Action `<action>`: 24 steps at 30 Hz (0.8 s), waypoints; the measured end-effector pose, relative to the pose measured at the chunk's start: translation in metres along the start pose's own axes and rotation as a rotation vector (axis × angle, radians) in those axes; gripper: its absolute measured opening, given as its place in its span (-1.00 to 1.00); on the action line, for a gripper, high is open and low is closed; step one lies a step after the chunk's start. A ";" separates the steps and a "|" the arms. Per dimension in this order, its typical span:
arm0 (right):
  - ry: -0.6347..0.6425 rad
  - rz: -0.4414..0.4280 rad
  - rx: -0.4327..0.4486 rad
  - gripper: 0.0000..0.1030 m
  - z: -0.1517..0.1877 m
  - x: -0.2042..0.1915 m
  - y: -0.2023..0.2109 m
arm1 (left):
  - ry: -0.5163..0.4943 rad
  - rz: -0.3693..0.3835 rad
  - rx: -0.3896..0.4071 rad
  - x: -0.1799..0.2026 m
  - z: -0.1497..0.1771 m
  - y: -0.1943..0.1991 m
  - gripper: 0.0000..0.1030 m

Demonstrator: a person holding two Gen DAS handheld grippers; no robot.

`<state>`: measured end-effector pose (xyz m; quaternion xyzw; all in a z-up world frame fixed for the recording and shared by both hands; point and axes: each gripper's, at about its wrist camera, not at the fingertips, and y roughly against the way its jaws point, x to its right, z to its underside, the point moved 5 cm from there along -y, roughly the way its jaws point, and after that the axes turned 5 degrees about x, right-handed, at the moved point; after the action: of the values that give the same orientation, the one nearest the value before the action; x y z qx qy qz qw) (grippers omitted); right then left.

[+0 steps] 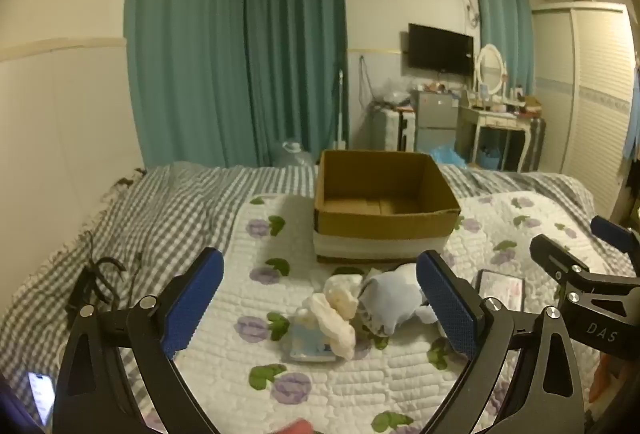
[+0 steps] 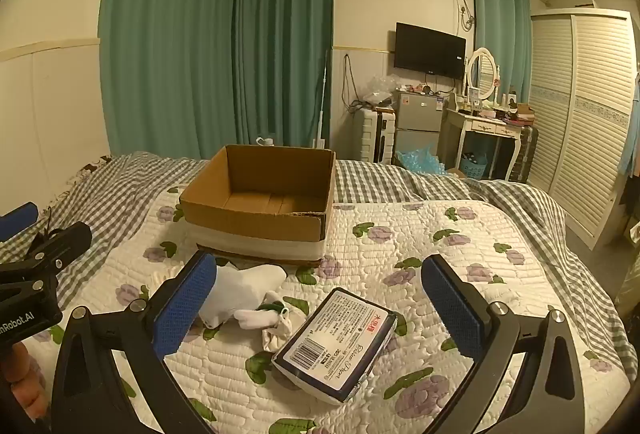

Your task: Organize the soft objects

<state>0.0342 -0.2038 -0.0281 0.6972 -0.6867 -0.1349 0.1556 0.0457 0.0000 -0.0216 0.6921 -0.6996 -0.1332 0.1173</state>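
An open cardboard box [image 1: 384, 222] [image 2: 256, 222] stands empty on the flowered quilt [image 1: 360, 386] [image 2: 400, 234]. In front of it lie a pale blue plush toy [image 1: 390, 304] [image 2: 240, 294], a crumpled cream cloth [image 1: 334, 308], a small tissue pack [image 1: 308, 342] and a large dark-edged tissue pack [image 2: 336, 342] [image 1: 500, 290]. My left gripper [image 1: 320, 298] stands open above the cloth and plush, touching nothing. My right gripper [image 2: 320, 302] is open too, hovering over the large tissue pack. Each gripper's black arm shows at the edge of the other's view.
The bed has a grey checked sheet [image 1: 160, 218] around the quilt. Black cables [image 1: 100, 278] and a lit phone [image 1: 40, 394] lie at the left. Teal curtains [image 1: 240, 53], a wall TV [image 2: 430, 49], a dressing table [image 2: 488, 125] and a white wardrobe [image 2: 580, 113] lie beyond.
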 end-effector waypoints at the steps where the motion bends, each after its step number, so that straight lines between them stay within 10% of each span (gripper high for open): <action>1: 0.000 0.000 0.000 1.00 0.000 0.000 0.000 | 0.000 0.001 0.000 0.000 0.000 0.000 0.92; 24: 0.008 0.002 -0.009 1.00 0.005 -0.001 -0.001 | 0.011 -0.001 0.010 -0.001 0.002 0.000 0.92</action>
<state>0.0327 -0.2034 -0.0330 0.6964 -0.6861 -0.1351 0.1615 0.0448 0.0007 -0.0230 0.6937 -0.6993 -0.1259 0.1180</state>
